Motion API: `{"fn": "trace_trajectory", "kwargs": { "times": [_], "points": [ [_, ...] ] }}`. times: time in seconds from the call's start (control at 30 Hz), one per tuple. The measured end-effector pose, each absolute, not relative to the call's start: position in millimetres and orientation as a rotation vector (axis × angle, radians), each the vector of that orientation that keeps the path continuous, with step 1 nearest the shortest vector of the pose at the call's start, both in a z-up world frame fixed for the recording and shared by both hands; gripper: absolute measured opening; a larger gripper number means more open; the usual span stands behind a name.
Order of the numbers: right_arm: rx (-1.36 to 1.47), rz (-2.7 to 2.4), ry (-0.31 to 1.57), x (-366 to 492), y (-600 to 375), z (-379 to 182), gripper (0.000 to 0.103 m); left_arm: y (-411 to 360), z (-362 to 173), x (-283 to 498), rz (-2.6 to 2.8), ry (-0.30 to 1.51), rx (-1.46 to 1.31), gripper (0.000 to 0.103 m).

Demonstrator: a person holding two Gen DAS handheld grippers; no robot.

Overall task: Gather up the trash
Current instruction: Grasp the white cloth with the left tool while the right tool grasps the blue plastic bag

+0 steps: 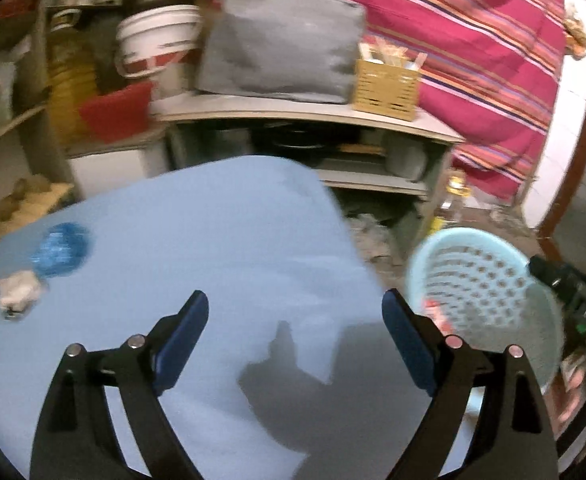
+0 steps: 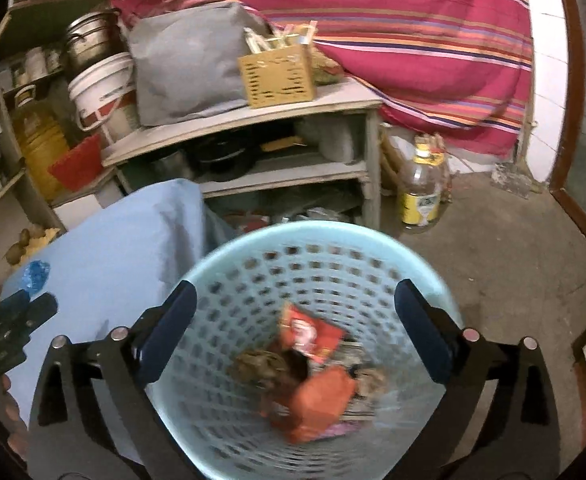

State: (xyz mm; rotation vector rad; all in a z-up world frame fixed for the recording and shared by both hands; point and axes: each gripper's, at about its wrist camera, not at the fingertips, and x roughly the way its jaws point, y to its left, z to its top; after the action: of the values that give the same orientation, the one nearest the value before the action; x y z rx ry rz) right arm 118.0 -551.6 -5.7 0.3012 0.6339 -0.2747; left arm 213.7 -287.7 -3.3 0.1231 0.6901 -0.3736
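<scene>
My left gripper (image 1: 295, 296) is open over the light-blue table (image 1: 233, 240), with nothing between its blue pads. At the table's far left lie a crumpled blue wrapper (image 1: 61, 249) and a crumpled white paper (image 1: 19, 290), both apart from the gripper. The pale-blue perforated basket (image 1: 481, 280) stands off the table's right edge. My right gripper (image 2: 295, 287) is open right above the basket (image 2: 313, 230) and holds nothing. Inside the basket lie a red snack packet (image 2: 307, 334), an orange carton (image 2: 321, 404) and brown scraps (image 2: 257, 364). The blue wrapper (image 2: 35, 276) also shows on the table's left.
Behind the table stands a low grey shelf unit (image 2: 253, 116) bearing a grey bag (image 2: 185, 64) and a yellow slotted box (image 2: 279, 76). A white bucket (image 2: 101, 84) and a red bin (image 2: 77, 164) sit to the left. A bottle (image 2: 421, 188) stands on the floor under a striped cloth (image 2: 413, 40).
</scene>
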Motion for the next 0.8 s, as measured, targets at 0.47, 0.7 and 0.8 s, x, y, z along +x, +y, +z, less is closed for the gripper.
{"fn": "trace_trajectory", "kwargs": {
  "times": [0.47, 0.7, 0.8],
  "points": [
    [0.126, -0.191, 0.694, 202, -416, -6, 0.099, -51, -37, 307, 0.024, 0.713, 0.063, 0.094],
    [0.08, -0.164, 0.722, 240, -364, -14, 0.099, 6, -65, 346, 0.088, 0.786, 0.037, 0.094],
    [0.079, -0.139, 0.744, 257, -342, -20, 0.099, 19, -77, 360, 0.071, 0.836, 0.011, 0.091]
  ]
}}
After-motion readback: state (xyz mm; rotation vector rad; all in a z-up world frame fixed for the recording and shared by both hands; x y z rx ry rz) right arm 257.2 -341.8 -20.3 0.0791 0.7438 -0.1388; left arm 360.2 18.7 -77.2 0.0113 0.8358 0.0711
